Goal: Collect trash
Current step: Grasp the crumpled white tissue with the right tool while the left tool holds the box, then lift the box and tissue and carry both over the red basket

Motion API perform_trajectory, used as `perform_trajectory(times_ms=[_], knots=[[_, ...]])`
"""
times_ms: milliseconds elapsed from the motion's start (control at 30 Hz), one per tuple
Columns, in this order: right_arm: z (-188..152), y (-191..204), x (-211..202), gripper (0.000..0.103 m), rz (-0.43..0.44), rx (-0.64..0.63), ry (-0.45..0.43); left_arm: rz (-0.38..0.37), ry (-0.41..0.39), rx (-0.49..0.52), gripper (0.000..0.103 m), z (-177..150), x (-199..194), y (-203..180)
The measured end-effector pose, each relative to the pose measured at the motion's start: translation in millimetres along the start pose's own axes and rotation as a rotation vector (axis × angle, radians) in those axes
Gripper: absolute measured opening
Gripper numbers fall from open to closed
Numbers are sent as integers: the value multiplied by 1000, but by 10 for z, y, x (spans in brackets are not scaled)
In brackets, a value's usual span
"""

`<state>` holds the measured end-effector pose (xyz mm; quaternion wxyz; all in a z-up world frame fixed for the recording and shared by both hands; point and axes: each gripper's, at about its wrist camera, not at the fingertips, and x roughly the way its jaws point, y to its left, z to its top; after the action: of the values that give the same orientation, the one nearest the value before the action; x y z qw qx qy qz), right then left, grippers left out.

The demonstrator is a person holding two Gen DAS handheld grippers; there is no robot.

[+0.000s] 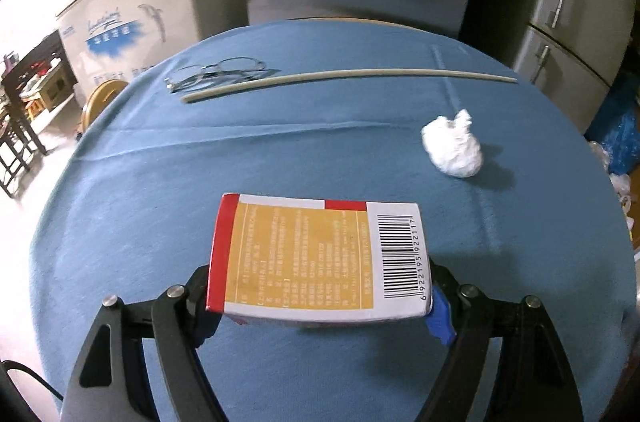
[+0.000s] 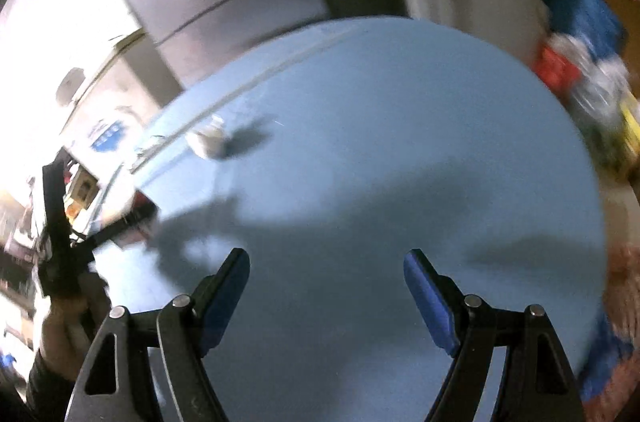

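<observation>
The carton (image 1: 320, 258) is pinched between the pads of the left gripper (image 1: 320, 286), above the blue tablecloth (image 1: 280, 150). A crumpled tissue (image 1: 454, 146) lies at 2 o'clock from the carton. The right gripper (image 2: 326, 286) is held spread, with nothing between its pads.

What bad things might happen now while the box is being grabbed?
1. The box sits between the left hand-held gripper pads only at its near end, so it might tip or slip out when lifted.
2. The glasses lie beside the long stick; they are not trash and could get swept up by mistake.
3. The right hand-held gripper is open and empty, and its view is blurry, so reaching for the crumpled tissue might miss.
</observation>
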<state>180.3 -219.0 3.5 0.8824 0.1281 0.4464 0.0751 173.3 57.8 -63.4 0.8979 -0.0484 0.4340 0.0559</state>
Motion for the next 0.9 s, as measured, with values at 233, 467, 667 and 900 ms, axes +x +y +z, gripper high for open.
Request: perform_trajectory(times_ms=[233, 467, 667, 900], knots=[[590, 708, 739, 82, 69, -121, 17, 39, 21, -29, 82, -85, -35, 252], [908, 1151, 1440, 82, 72, -174, 69, 57, 46, -62, 82, -96, 14, 431], [926, 1244, 1893, 52, 65, -170, 173, 64, 71, -76, 82, -84, 49, 479], [710, 1064, 1504, 37, 95, -182, 157, 63, 62, -67, 82, -107, -47, 449]])
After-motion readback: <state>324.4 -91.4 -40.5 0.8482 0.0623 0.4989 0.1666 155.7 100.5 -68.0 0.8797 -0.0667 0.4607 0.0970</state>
